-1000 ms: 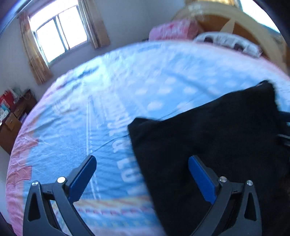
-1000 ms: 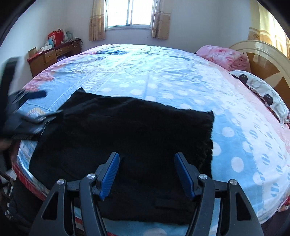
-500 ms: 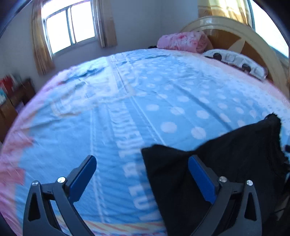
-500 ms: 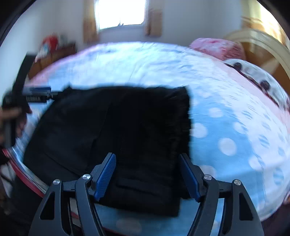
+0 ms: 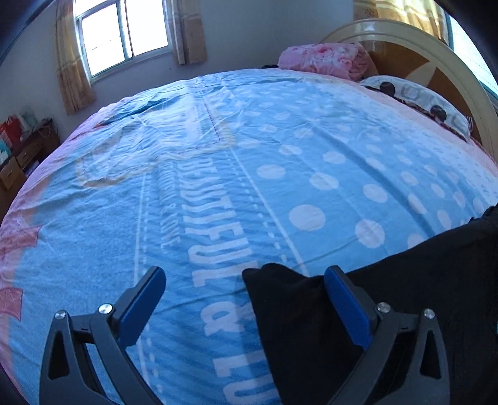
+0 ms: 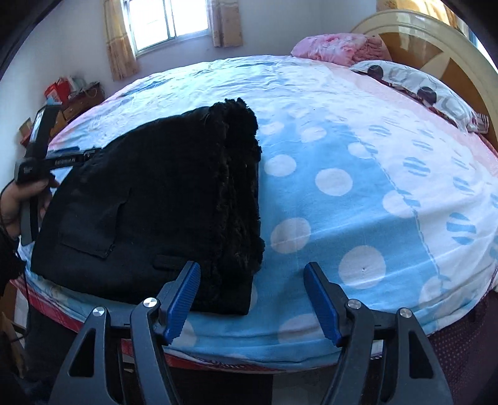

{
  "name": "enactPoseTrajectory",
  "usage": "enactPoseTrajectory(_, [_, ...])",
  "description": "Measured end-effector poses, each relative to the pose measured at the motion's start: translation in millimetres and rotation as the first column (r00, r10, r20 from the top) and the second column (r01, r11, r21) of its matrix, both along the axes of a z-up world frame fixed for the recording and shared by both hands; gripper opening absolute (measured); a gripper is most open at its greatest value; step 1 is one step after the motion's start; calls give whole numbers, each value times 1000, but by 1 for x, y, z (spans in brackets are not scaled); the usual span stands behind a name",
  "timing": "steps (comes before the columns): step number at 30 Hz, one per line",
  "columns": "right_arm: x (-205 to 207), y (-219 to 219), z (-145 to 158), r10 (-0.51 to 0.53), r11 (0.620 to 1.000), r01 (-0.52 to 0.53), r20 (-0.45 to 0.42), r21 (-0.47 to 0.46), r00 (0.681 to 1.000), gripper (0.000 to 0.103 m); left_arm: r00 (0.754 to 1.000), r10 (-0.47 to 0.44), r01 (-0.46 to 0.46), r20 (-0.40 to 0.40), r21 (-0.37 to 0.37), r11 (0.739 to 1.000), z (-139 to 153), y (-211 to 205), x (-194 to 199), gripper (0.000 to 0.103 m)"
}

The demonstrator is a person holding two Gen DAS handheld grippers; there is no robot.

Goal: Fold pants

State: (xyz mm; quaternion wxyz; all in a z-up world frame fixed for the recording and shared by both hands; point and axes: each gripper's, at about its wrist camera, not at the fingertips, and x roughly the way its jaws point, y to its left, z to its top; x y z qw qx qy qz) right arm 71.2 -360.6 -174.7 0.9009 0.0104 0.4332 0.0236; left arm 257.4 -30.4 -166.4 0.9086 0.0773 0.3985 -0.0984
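The black pants (image 6: 155, 212) lie folded in a thick stack on the blue dotted bed cover (image 6: 358, 174), near the bed's front left edge. A fuzzy folded edge runs down their right side. My right gripper (image 6: 252, 289) is open and empty, just off the stack's front right corner. In the left wrist view my left gripper (image 5: 246, 296) is open and empty over the bed cover (image 5: 218, 174), and a corner of the pants (image 5: 389, 311) lies between its fingers, under the right one. The left gripper (image 6: 67, 157) also shows in the right wrist view, at the pants' left edge.
A pink blanket (image 6: 336, 46) and a spotted pillow (image 6: 420, 84) lie at the wooden headboard (image 6: 435, 40) on the far right. A wooden dresser (image 6: 77, 99) with clutter stands at the far left under the window (image 6: 168, 21). The bed's front edge (image 6: 249, 358) is just below my right gripper.
Both grippers have pulled back from the pants, the right one moving right off the stack. The pants now lie as a narrower, thicker fold than a second ago.
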Motion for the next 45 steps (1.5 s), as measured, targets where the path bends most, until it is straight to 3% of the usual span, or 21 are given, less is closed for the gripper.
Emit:
enactPoseTrajectory(4, [-6,-1,11,-9,999,9,4,44,1000,70,996,37,-36,84,-15,999,29,10,-33,103])
enactPoseTrajectory(7, [-8,-3,26,-4,996,-1,68,84,998,70,993,23,-20,118,-26,999,43,12,-63,103])
enactPoseTrajectory(13, [-4,17,35,41,985,-59,115,163,993,70,999,-32,32,20,17,999,14,-13,-94,103])
enactPoseTrajectory(16, [1,43,37,123,981,-141,134,134,983,70,999,-29,27,26,49,998,-1,-22,-101,103])
enactPoseTrajectory(19, [18,62,14,159,983,-161,21,94,987,70,1000,-15,14,-17,-53,998,-8,-10,-96,103])
enactPoseTrajectory(22, [20,70,11,166,985,-167,25,36,986,70,999,1,-7,-54,-100,995,-7,-3,-96,103])
enactPoseTrajectory(25, [15,58,28,166,978,-174,76,112,983,70,999,3,-7,-45,-87,996,2,-4,-106,103])
enactPoseTrajectory(28, [14,35,38,95,978,-115,120,173,988,70,998,-30,21,-54,-170,985,9,-6,-122,103])
enactPoseTrajectory(30, [20,20,34,56,975,-75,96,210,994,70,996,-61,49,-67,-176,983,7,-13,-125,103])
enactPoseTrajectory(33, [32,1,18,6,960,-20,52,280,999,70,994,-64,53,-94,-121,991,-9,-26,-122,103])
enactPoseTrajectory(35, [38,-5,6,-2,946,-4,20,323,1000,70,993,-58,42,-106,-144,989,-16,-26,-120,103])
enactPoseTrajectory(45, [43,12,0,44,969,-56,55,240,998,70,996,-56,47,-66,-136,990,-18,-29,-117,103])
